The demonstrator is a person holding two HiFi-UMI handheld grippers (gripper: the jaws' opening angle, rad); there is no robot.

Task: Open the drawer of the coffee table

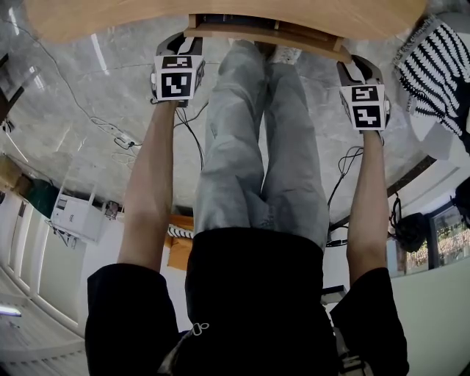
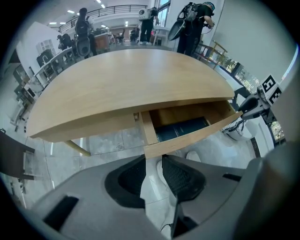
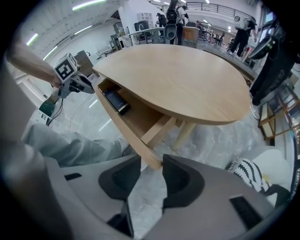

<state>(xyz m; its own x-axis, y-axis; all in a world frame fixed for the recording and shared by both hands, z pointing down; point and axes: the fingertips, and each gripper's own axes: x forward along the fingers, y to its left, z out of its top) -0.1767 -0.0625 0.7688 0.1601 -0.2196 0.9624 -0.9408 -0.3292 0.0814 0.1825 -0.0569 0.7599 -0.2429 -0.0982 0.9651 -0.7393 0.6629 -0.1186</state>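
The coffee table is a light wooden oval top. Its drawer stands pulled out, front board toward me, with a dark flat thing inside. My left gripper is at the board's left end, which fills the gap at its pad tips. My right gripper holds the board's right corner between its pads. Each gripper also shows in the other's view: the left gripper, the right gripper.
My legs stand between the arms, feet under the drawer. A black-and-white striped thing lies on the floor at the right. Cables run over the marble floor at the left. A table leg stands behind the drawer.
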